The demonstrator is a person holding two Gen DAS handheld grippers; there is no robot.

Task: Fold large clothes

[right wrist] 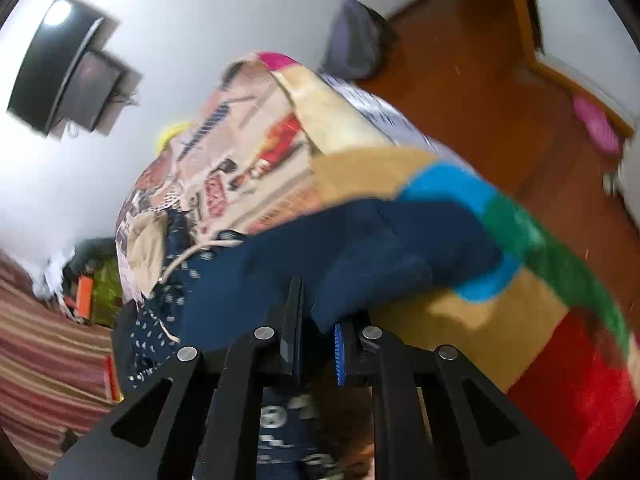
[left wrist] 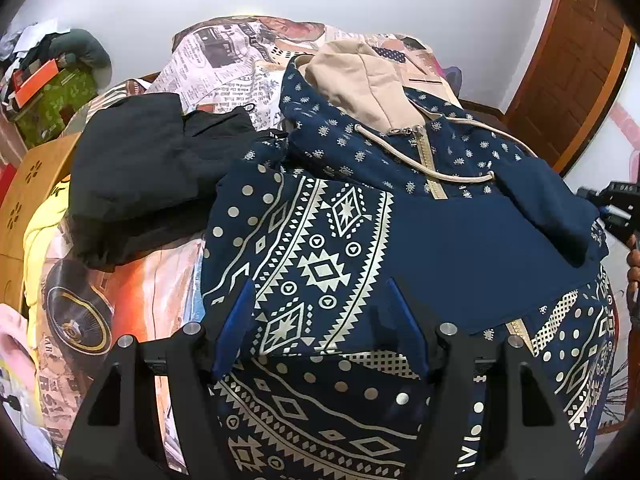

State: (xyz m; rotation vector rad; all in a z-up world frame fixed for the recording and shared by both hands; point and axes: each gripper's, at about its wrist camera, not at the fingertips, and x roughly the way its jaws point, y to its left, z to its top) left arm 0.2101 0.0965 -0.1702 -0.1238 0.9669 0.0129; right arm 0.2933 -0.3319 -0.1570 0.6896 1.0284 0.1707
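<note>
A navy hoodie [left wrist: 440, 240] with cream geometric print, a tan hood and a cream drawstring lies spread on the bed. My left gripper [left wrist: 320, 292] is open just above its lower left part, its blue-padded fingers [left wrist: 236, 324] apart and holding nothing. My right gripper [right wrist: 316, 320] is at the hoodie's right edge, its jaws nearly together on a fold of the plain navy sleeve [right wrist: 380, 248]. The right gripper also shows at the far right of the left wrist view [left wrist: 616, 208]. The right wrist view is blurred.
A black garment [left wrist: 152, 176] lies left of the hoodie. A yellow garment [left wrist: 40, 232] and a wooden headboard [left wrist: 24, 200] are farther left. The bed has a printed sheet [left wrist: 224, 64] and a colourful blanket [right wrist: 540, 264]. A wooden door [left wrist: 572, 64] stands right.
</note>
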